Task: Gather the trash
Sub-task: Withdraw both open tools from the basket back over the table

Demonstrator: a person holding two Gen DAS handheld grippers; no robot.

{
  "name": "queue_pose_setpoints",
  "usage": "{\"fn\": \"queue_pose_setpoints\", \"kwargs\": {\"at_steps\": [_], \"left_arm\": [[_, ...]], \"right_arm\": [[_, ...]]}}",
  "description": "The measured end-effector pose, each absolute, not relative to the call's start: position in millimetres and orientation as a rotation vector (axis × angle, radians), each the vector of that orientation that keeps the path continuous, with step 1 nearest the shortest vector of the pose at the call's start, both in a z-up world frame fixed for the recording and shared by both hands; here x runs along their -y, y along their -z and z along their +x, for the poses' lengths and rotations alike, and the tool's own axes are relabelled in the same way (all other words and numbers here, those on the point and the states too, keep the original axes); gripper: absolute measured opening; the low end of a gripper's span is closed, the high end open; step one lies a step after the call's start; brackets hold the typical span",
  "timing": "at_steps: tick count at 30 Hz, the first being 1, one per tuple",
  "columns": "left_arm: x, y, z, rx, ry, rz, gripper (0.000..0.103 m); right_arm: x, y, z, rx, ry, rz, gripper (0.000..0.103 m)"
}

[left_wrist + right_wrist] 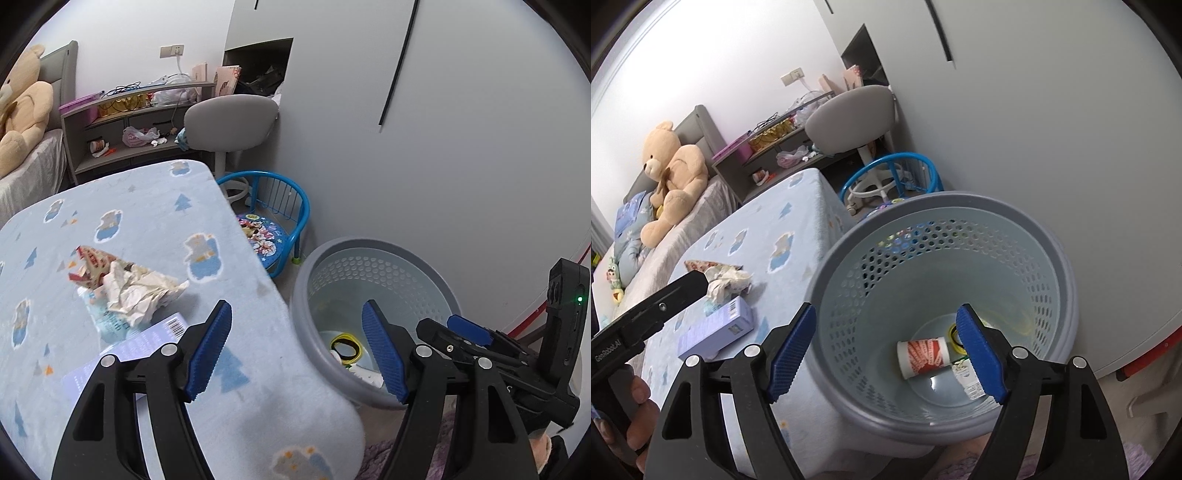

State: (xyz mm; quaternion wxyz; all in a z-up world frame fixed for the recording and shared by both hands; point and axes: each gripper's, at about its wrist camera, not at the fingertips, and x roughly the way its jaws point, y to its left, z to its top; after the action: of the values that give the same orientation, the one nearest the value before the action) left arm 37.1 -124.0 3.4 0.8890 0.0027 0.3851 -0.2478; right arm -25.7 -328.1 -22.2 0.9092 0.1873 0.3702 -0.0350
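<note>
Where it stands, basket (960, 210) holds cup (923, 357).

Blanket-covered table (155, 206) w/ crumpled paper wrappers (125, 284) & purple box (716, 330); bin (1052, 236) beside on floor.

1. Left wrist view looks obliquely down over the table (147, 221), basket (376, 258) at lower right.
2. Right wrist view hangs close above the basket (923, 218), table (768, 236) left.
3. The 2 views share both.
</note>
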Motion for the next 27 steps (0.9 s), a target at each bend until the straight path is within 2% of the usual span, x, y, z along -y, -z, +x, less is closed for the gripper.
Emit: {"fn": "queue_pose_setpoints", "kwargs": {"at_steps": [27], "left_arm": [[-4.5, 17.2, 19.0, -0.795, 0.326, -0.081, 0.070]], "right_arm": [[216.0, 19.6, -25.2, -0.777, -0.097, 0.310, 0.081]]}}
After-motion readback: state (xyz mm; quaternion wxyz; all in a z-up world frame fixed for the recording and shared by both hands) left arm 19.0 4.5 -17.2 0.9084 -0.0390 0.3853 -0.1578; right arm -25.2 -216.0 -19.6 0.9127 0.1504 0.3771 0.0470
